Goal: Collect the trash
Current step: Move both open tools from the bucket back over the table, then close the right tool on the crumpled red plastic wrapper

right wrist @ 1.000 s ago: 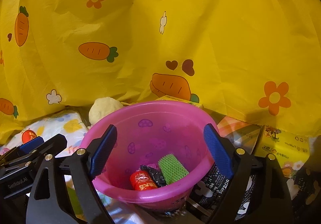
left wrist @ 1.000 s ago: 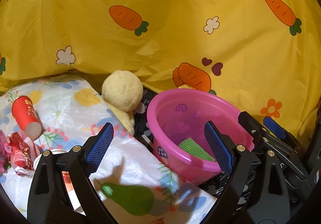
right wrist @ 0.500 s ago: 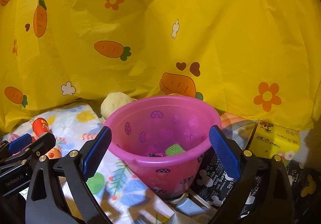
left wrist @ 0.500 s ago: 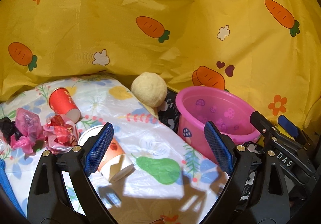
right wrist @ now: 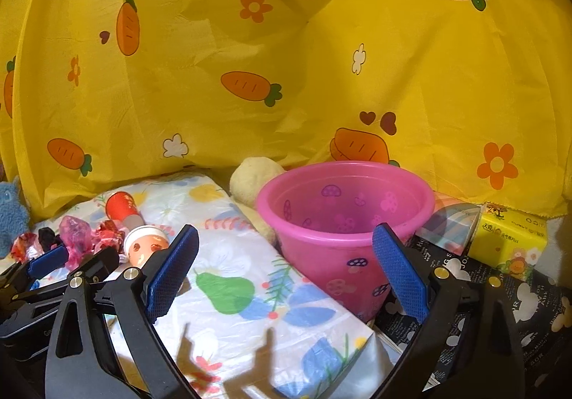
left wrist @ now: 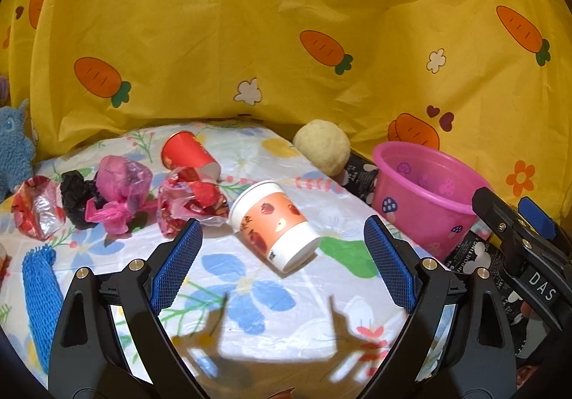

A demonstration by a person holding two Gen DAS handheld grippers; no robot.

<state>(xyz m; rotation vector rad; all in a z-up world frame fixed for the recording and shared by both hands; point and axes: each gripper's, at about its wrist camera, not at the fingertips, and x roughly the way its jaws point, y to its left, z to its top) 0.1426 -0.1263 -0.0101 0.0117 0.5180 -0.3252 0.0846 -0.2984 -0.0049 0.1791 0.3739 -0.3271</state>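
Along the left edge of the flower-printed plastic sheet [left wrist: 250, 291] a blue mesh sleeve [left wrist: 43, 295] is lying, and beside it, toward the back, a row of trash is waiting: a crumpled red foil wrapper [left wrist: 34, 206], a black plastic scrap [left wrist: 75, 195], a knotted pink plastic bag [left wrist: 121, 191] and a second crushed red wrapper [left wrist: 193, 200]. Behind these a red paper cup [left wrist: 187, 154] is lying on its side. Near the middle of the sheet an orange-and-white paper cup printed with fruit [left wrist: 273, 225] is lying tipped over, its mouth facing the back.

The left gripper [left wrist: 282, 259] is hovering just short of that cup, tilted moderately downward, its blue-padded jaws standing wide apart and holding nothing. Judging from this, the step in hand is the approach to the next piece of trash. The next move is calling for the jaws to straddle the cup's body and close gently, since thin paper crushes easily.

Off the sheet's right edge, the pink plastic bucket with mushroom prints [right wrist: 343, 231] is standing upright, serving as the bin. The right gripper [right wrist: 286, 274] is facing it from in front, angled slightly down, its jaws spread wide, having just been opening, with nothing gripped between them.
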